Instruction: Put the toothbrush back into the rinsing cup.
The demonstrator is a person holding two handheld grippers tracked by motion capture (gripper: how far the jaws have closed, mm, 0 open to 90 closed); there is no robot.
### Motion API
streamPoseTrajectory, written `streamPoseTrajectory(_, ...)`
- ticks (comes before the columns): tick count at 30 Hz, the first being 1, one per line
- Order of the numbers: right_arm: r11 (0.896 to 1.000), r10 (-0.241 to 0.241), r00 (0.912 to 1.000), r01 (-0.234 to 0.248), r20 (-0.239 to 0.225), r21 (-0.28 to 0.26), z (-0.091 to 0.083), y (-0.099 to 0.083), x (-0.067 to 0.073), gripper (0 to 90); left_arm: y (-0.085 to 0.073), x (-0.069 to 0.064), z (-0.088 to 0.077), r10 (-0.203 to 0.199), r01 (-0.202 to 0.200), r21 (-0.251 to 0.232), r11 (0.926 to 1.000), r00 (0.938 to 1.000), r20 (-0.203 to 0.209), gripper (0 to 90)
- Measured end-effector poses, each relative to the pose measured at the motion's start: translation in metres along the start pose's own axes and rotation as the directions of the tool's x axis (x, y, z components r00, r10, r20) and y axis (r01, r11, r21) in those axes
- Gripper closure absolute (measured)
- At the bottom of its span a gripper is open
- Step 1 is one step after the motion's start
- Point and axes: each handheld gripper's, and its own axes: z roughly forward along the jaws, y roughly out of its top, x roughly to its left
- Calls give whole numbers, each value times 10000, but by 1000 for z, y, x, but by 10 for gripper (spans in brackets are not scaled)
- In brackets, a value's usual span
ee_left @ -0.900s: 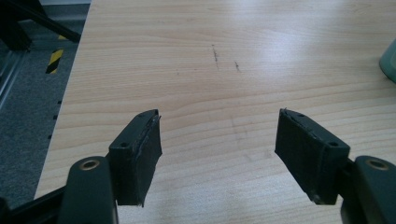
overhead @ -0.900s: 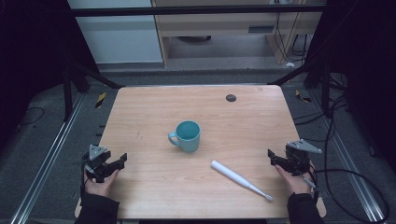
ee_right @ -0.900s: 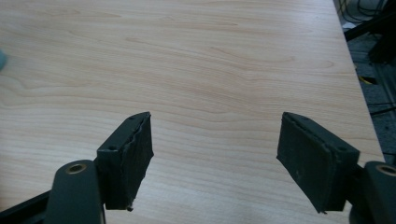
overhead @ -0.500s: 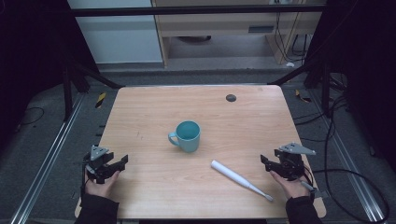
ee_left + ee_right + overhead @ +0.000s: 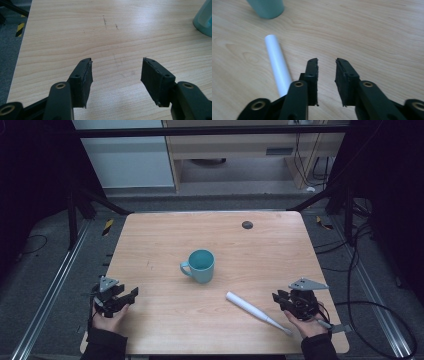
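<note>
A teal mug (image 5: 201,265) stands upright near the middle of the wooden table (image 5: 165,235), handle to the left. A white tapered stick (image 5: 252,311) lies flat on the table's near right part, its thin end toward the near edge. My right gripper (image 5: 281,298) rests just right of the stick, apart from it. Its jaws are open by a narrow gap with nothing between them; in the right gripper view (image 5: 327,61) the stick (image 5: 277,62) lies left of them and the mug (image 5: 265,7) is beyond. My left gripper (image 5: 131,294) sits at the near left corner, wide open (image 5: 116,62) over bare wood, the mug (image 5: 203,15) far off.
A small dark round spot (image 5: 247,224) lies near the table's far edge. Metal rails run along both sides of the table, and cables lie on the floor (image 5: 380,285) to the right. A hand holds each gripper from the near edge.
My right gripper has moved left and toward the near edge, closer to the white stick. The left gripper has barely shifted.
</note>
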Motion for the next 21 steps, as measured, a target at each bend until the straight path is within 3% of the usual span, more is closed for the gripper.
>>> streamPoseTrajectory(7, 9972, -420, 9963, 465, -753, 587, 0, -5, 11, 895, 0, -1, 1, 20, -20, 106, 9999, 10000, 28, 416)
streamPoseTrajectory(11, 9941, -544, 9914, 650, -1194, 868, 2, -9, 16, 900, 0, -2, 2, 69, -69, 161, 9998, 10000, 27, 417)
streamPoseTrajectory(21, 9811, -846, 9815, 1122, -1716, 1577, 6, -19, 27, 900, 0, -2, 3, 123, -123, 241, 9996, 9999, 13, 417)
